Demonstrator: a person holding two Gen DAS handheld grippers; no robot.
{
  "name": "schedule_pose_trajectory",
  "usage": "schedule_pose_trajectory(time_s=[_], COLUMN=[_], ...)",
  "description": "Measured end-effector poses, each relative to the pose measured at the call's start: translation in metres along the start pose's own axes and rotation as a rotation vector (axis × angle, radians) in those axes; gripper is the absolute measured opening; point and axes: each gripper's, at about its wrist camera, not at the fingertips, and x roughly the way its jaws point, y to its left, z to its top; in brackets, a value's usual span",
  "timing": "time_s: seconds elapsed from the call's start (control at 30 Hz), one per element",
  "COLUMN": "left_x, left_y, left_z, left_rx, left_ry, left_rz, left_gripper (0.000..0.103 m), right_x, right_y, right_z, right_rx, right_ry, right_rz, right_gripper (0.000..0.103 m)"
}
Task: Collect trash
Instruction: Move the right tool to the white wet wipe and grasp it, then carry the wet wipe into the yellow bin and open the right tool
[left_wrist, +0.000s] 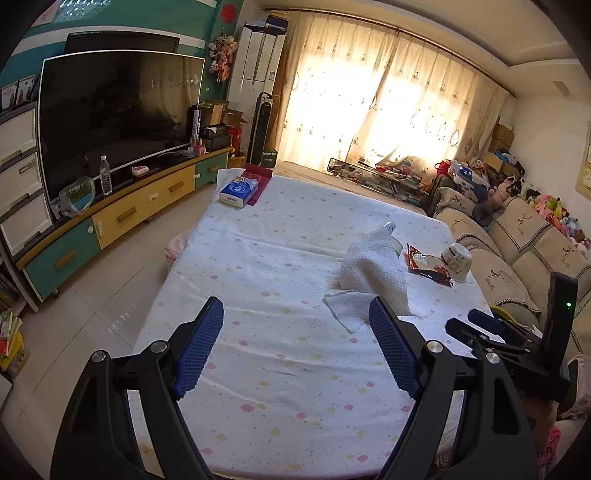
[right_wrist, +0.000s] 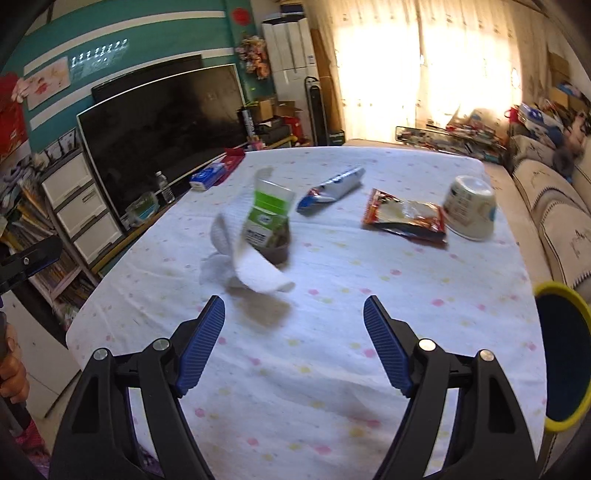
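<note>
2 grippers, left gripper (left_wrist: 295, 325) and right gripper (right_wrist: 293, 321), jaws apart, empty; white paper towel (right_wrist: 255, 266) at 11 o'clock, snack wrapper (right_wrist: 404, 216) and paper cup (right_wrist: 470, 207) at 1 o'clock.

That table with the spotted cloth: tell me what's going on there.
A person holds a two-finger gripper in each hand over the table to collect trash. Both the left gripper and the right gripper are open and empty. Nothing is gripped yet. On the cloth lie a white paper towel with a green-labelled packet, a tube, a red snack wrapper and an overturned paper cup. A yellow-rimmed bin sits at the right edge.
</note>
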Motion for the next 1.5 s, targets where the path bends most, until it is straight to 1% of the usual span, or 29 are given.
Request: schedule_pose_trajectory(time_s=[0.1, 0.17, 0.33, 0.43, 0.57, 0.7, 0.73, 0.77, 0.8, 0.87, 1.0, 1.27, 1.5], left_x=[0.0, 0.001, 0.004, 0.007, 0.011, 0.015, 0.017, 0.018, 0.019, 0.021, 0.024, 0.027, 0.029], left_y=[0.006, 0.01, 0.026, 0.032, 0.04, 0.043, 0.043, 0.045, 0.044, 0.044, 0.044, 0.039, 0.038], left_z=[-0.003, -0.005, -0.009, -0.01, -0.011, -0.012, -0.012, -0.012, -0.012, -0.013, -0.014, -0.018, -0.02], left_rx=[-0.011, -0.027, -0.063, -0.076, -0.09, -0.098, -0.101, -0.102, -0.102, -0.101, -0.099, -0.09, -0.087], left_ry=[0.009, 0.013, 0.027, 0.033, 0.042, 0.052, 0.055, 0.057, 0.06, 0.063, 0.068, 0.078, 0.08], left_rz=[-0.002, -0.002, 0.0, 0.0, -0.005, -0.008, -0.01, -0.011, -0.012, -0.012, -0.015, -0.026, -0.029], left_gripper=[0.08, 0.08, 0.08, 0.08, 0.08, 0.08, 0.08, 0.08, 0.08, 0.08, 0.08, 0.08, 0.08], right_x=[0.016, 0.027, 0.057, 0.073, 0.092, 0.102, 0.103, 0.103, 0.104, 0.103, 0.096, 0.071, 0.028], right_y=[0.025, 0.041, 0.063, 0.063, 0.055, 0.052, 0.052, 0.052, 0.054, 0.055, 0.06, 0.073, 0.077], right_z=[0.013, 0.021, 0.036, 0.041, 0.046, 0.046, 0.046, 0.046, 0.046, 0.047, 0.05, 0.07, 0.101], right_rx=[-0.058, -0.093, -0.154, -0.154, -0.12, -0.111, -0.113, -0.114, -0.118, -0.126, -0.131, -0.151, -0.148], right_ry=[0.011, 0.017, 0.044, 0.068, 0.11, 0.138, 0.141, 0.144, 0.144, 0.138, 0.11, 0.031, -0.083], right_rz=[0.026, 0.026, -0.014, -0.039, -0.052, -0.051, -0.047, -0.041, -0.038, -0.04, -0.031, 0.006, 0.033], right_gripper=[0.07, 0.067, 0.062, 0.057, 0.047, 0.031, 0.029, 0.025, 0.02, 0.013, 0.006, 0.003, 0.003])
